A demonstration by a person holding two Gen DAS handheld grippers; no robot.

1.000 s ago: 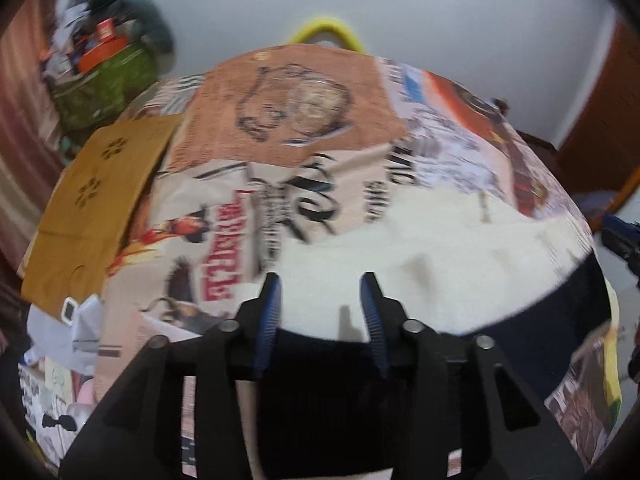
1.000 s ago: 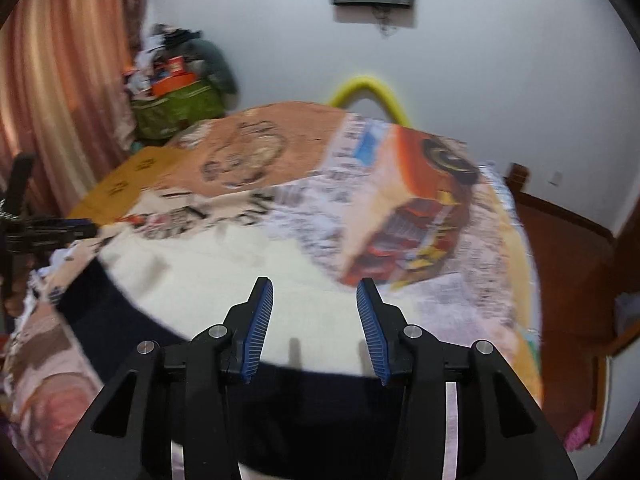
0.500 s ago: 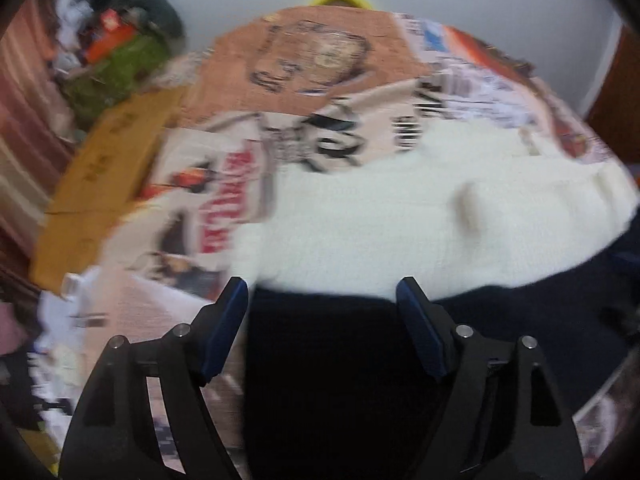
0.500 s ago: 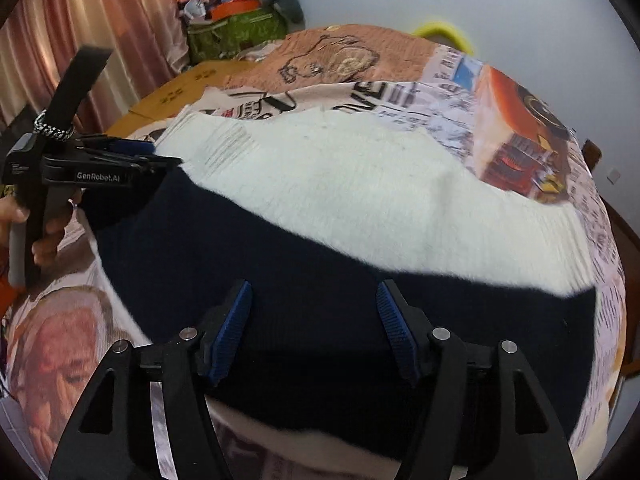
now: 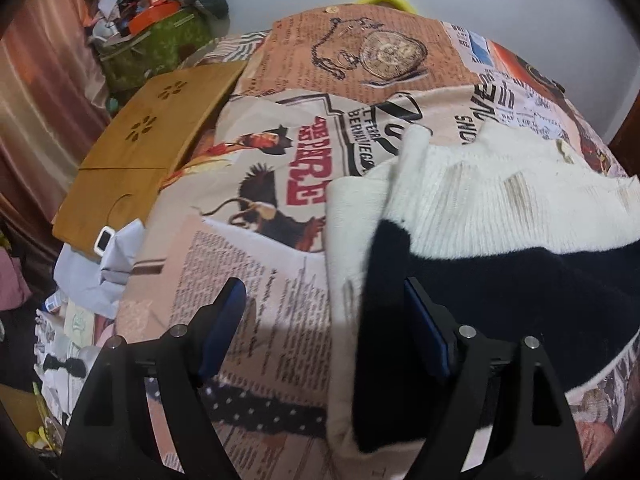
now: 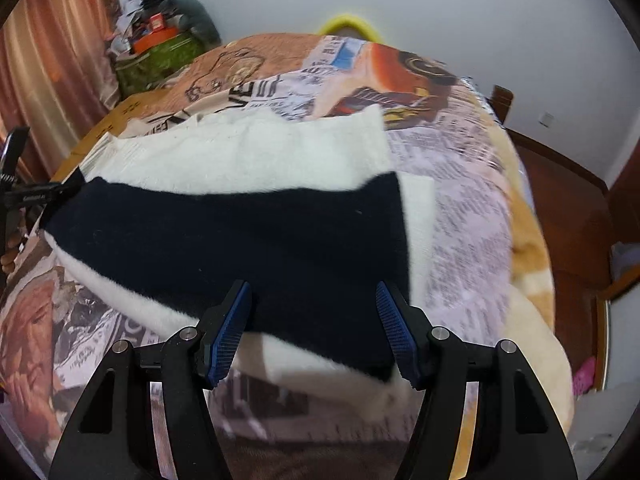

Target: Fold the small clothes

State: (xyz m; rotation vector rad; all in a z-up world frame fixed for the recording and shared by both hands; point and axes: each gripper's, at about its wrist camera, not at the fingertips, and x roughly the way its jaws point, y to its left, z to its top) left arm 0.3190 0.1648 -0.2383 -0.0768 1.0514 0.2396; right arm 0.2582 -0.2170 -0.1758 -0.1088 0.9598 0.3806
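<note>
Folded cream-and-navy knitted sweater (image 5: 500, 216) lying flat on a bed covered with a newspaper-and-poster print blanket (image 5: 280, 208); cream ribbed part toward 12 o'clock, navy band across the near side. In the left wrist view, sweater at 3 o'clock, its left edge falling between the fingers. Left gripper (image 5: 324, 328) spread wide, nothing clamped; left blue pad over bare blanket, right blue pad against or just above the navy edge, contact not determinable. Jaws just opened wider, per earlier frames, with the sweater's edge between them. In the right wrist view, same sweater (image 6: 240, 208) filling the centre, navy band running from 9 o'clock to the middle, cream layers showing beneath at 6 o'clock. Right gripper (image 6: 314, 328) moderately wide, ridged blue pads (image 6: 230, 332) either side of the navy band's near edge, not pressing on it; jaws just opened likewise. Other handheld gripper visible at 9 o'clock of that view, at the sweater's far corner. Perforated bamboo lap board (image 5: 148, 152) at 10 o'clock on the bed's edge; green patterned bag (image 6: 156, 60) heaped with clutter at 11 o'clock by the curtain.
</note>
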